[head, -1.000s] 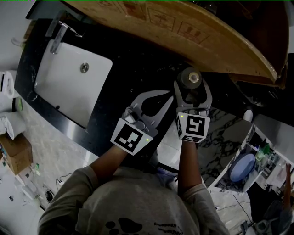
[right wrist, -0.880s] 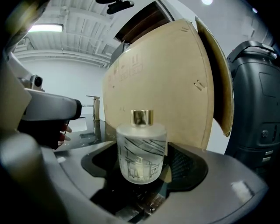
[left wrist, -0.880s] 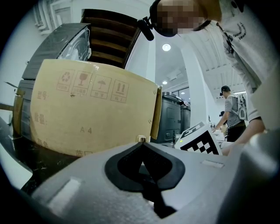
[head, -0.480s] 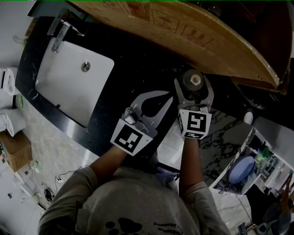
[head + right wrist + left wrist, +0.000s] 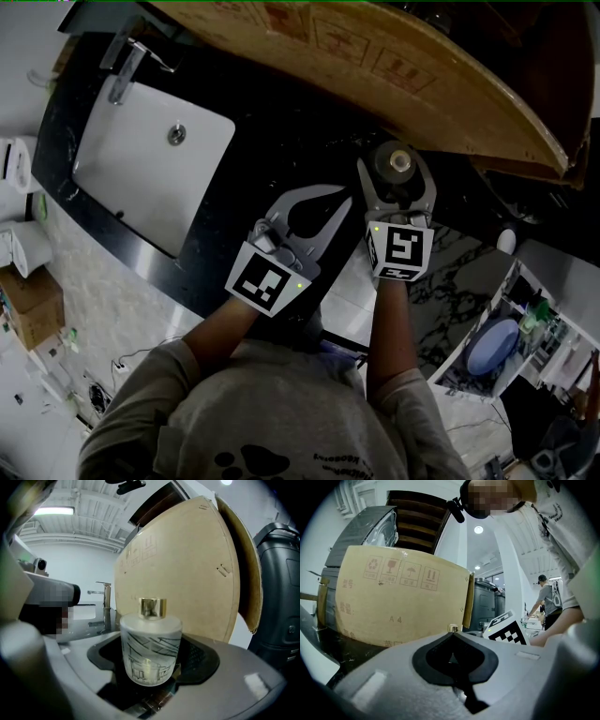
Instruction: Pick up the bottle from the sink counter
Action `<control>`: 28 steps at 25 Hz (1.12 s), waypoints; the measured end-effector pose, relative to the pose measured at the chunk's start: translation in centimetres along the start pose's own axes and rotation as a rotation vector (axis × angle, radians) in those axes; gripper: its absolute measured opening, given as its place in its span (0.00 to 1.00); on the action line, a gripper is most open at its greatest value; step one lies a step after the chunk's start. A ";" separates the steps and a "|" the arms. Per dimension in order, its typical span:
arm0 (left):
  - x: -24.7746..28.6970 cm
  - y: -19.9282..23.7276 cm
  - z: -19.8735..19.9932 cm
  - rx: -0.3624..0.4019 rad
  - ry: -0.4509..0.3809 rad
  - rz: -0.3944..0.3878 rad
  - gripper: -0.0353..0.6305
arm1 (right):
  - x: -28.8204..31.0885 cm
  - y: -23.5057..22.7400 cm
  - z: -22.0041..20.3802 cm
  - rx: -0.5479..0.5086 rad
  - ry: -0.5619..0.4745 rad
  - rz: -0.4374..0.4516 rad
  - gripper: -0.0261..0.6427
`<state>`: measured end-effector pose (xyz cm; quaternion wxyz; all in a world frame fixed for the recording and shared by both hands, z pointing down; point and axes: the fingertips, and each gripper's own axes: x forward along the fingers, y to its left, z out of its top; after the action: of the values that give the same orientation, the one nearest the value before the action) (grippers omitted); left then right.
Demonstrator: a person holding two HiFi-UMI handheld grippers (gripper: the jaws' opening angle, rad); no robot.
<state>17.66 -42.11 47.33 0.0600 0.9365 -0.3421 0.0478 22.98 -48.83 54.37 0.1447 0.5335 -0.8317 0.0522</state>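
A frosted glass bottle with a gold cap stands upright between the jaws of my right gripper, over the black sink counter. In the right gripper view the bottle, printed with a line drawing, fills the space between the dark pads, and my right gripper is shut on it. My left gripper hovers just left of it, shut with nothing in it. The left gripper view shows those jaw tips meeting, with the bottle's gold cap peeking just above them.
A large curved cardboard sheet leans along the back of the counter, right behind the bottle. The white sink basin and chrome faucet lie to the left. A dark bin stands at the right. A person stands far off.
The right gripper and the bottle have shifted slightly forward and to the right. The left gripper has stayed put.
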 end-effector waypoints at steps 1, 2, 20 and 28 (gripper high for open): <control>0.0 0.0 0.0 -0.001 0.000 0.001 0.06 | 0.0 0.0 -0.1 0.003 0.002 0.000 0.53; -0.1 0.0 0.0 -0.004 0.001 0.003 0.06 | -0.1 0.0 -0.1 0.006 0.004 -0.001 0.53; -1.5 -1.4 1.0 0.003 -0.033 -0.017 0.06 | -4.4 -0.3 1.2 0.050 -0.018 -0.073 0.53; -3.2 -2.9 1.8 0.018 -0.051 -0.041 0.06 | -8.3 0.1 2.0 0.053 -0.010 -0.136 0.53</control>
<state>17.17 -38.15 44.89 0.0440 0.9447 -0.3239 0.0256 25.74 -42.01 50.05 0.1298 0.5928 -0.7924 0.0615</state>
